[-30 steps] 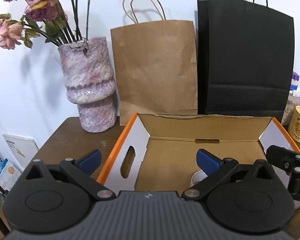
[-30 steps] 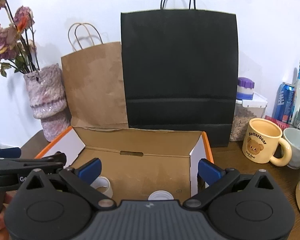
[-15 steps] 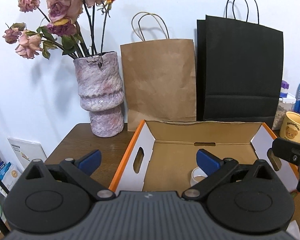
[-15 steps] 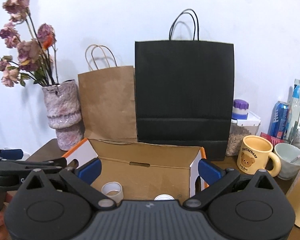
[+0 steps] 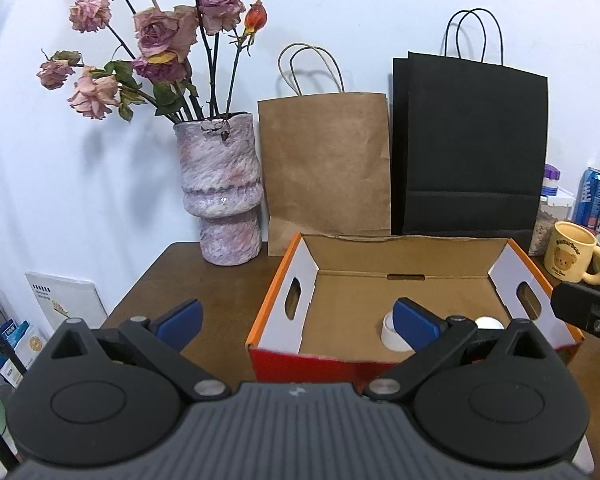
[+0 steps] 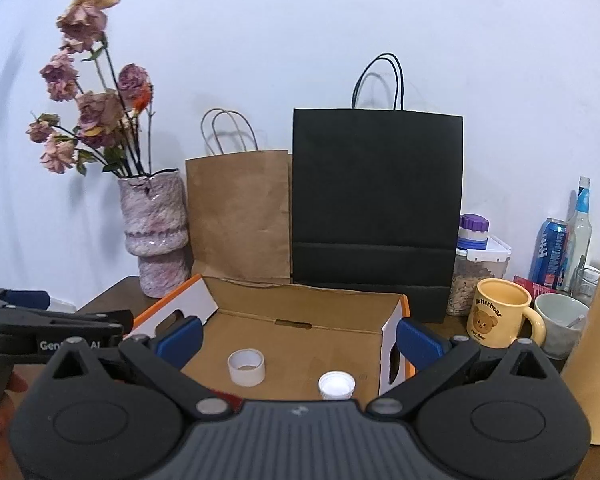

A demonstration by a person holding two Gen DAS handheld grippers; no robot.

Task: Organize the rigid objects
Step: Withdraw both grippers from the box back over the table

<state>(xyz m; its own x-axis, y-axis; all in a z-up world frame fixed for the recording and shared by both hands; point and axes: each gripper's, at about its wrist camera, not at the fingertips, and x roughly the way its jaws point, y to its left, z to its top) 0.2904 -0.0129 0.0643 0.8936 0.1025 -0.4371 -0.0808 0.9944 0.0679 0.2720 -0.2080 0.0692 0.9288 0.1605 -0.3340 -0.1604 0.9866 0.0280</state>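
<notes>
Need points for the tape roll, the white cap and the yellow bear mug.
tape roll point(image 6: 246, 368), right wrist view, on its white outer wall.
white cap point(image 6: 337, 385), right wrist view, on its top face.
yellow bear mug point(image 6: 498, 314), right wrist view, on its printed side.

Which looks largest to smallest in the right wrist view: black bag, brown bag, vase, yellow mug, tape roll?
1. black bag
2. brown bag
3. vase
4. yellow mug
5. tape roll

The tape roll lies nearer the camera than the rest yet looks smallest, so its place is safe.
</notes>
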